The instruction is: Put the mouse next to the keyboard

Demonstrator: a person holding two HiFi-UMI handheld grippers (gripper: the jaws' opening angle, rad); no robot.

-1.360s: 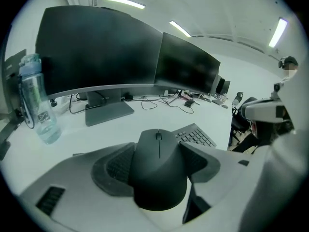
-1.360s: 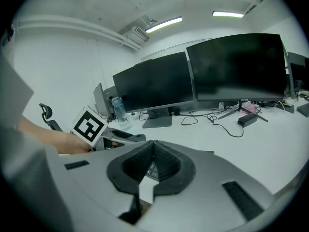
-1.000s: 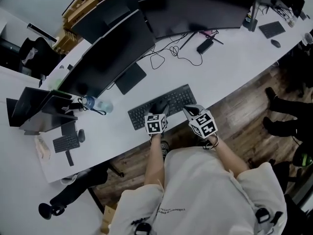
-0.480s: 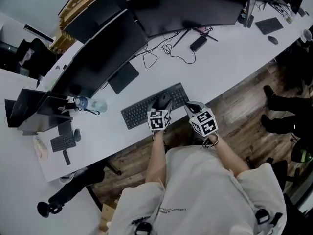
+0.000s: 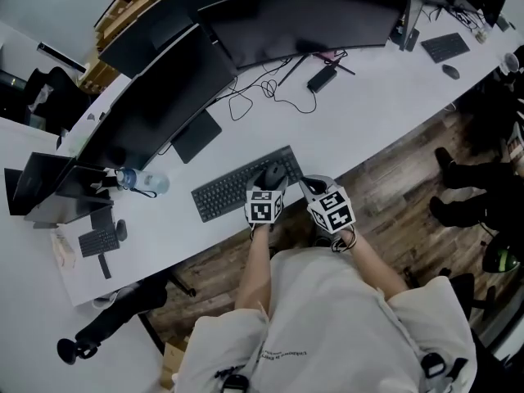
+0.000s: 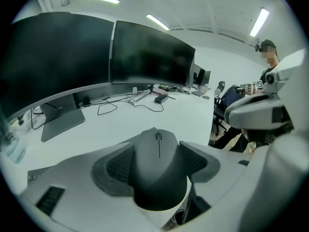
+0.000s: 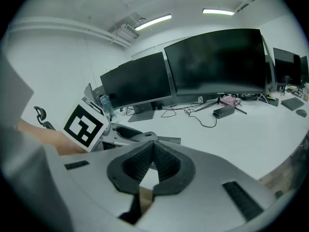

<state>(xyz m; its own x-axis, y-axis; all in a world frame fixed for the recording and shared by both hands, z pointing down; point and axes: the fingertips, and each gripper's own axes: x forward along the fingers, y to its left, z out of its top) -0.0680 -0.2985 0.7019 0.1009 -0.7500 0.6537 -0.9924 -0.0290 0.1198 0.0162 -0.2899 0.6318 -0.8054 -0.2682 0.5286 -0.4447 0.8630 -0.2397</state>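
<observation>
Left gripper (image 6: pixel 156 161) clamps mouse (image 5: pixel 274 173) by its sides, over right end of keyboard (image 5: pixel 233 189). Right gripper (image 7: pixel 153 164) pinched together, empty. Mouse likely light, rigid, slick-shelled; side hold suits it.

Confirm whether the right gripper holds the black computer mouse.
No, the right gripper is shut empty; the left gripper clamps the black computer mouse.

Shows the right gripper (image 7: pixel 153 148) with jaws pressed together, nothing between. Beyond, a white desk (image 7: pixel 241 134), two dark monitors (image 7: pixel 219 62), and the left gripper (image 7: pixel 137 135) just beside.
</observation>
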